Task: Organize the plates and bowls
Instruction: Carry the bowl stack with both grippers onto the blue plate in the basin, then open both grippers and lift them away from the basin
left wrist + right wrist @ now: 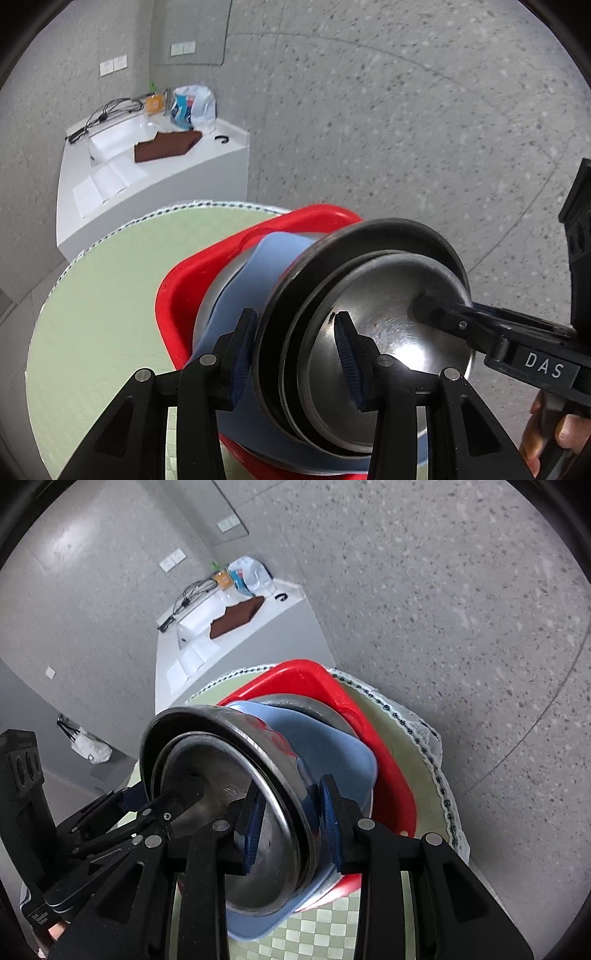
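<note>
Nested steel bowls [388, 325] hang tilted between both grippers, over a red basin [177, 295]. My left gripper [295, 350] is shut on the near rim of the stack, one blue pad inside the bowl and one outside. My right gripper [291, 827] is shut on the opposite rim of the steel bowls [229, 775] in the same way. In the basin lies a blue plate [332, 760] on top of another steel dish [314, 709]. The bottom of the stack is hidden, so I cannot tell whether it touches the blue plate.
The basin stands on a round table with a green checked cloth [96, 295] and a lace edge [443, 797]. Behind it a white counter [155, 177] carries papers, a brown cloth, cables and bags. Grey speckled floor surrounds the table. A hand [554, 435] grips the right tool.
</note>
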`<state>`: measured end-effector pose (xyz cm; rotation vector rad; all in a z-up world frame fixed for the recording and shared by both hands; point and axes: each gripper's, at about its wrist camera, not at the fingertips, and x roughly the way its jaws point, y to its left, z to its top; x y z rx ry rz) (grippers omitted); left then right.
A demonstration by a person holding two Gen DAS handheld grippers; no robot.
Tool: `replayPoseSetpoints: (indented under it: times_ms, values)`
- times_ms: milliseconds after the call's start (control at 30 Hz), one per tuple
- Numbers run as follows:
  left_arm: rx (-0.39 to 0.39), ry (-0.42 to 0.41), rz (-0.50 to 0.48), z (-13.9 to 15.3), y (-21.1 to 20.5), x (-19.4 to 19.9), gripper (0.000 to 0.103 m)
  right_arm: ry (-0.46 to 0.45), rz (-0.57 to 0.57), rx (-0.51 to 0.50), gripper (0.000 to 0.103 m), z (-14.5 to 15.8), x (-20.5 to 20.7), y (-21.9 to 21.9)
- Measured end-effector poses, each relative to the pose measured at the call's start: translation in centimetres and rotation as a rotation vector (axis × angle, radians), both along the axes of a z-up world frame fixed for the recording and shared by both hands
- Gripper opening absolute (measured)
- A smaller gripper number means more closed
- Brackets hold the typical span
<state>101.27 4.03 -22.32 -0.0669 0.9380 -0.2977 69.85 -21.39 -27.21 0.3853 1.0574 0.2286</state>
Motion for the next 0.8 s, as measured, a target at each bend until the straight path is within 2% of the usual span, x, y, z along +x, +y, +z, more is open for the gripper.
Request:
replayPoseSetpoints:
  times_ms: [167, 367, 467, 600, 633, 800]
  values:
    - [0.024, 0.028, 0.012, -1.1, -0.5, 2.4, 0.038, 0.021, 0.020, -0.036, 0.030, -0.8, 1.3, 0.7]
    - [0.018, 0.025, 0.022, -1.5, -0.3, 2.7, 0.039, 0.019, 0.028, -0.083, 0.030, -1.2, 2.2, 1.4]
    - [0.015, 0.012, 0.034, -1.3, 0.2, 1.7, 0.045, 0.020, 0.024, -0.112, 0.032, -1.6, 2.5, 1.6]
    - [0.013, -0.003, 0.042, -0.8, 1.1, -0.7, 0.048, 0.043, 0.034, -0.094, 0.034, -2.6, 2.6, 1.8]
    - [0.015, -0.009, 0.042, -0.6, 1.2, -1.2, 0.053, 0.044, 0.034, -0.092, 0.034, -2.7, 2.5, 1.8]
    - [0.008, -0.025, 0.065, -0.1, 1.8, -3.5, 0.061, 0.062, 0.036, -0.076, 0.039, -3.1, 1.3, 1.8]
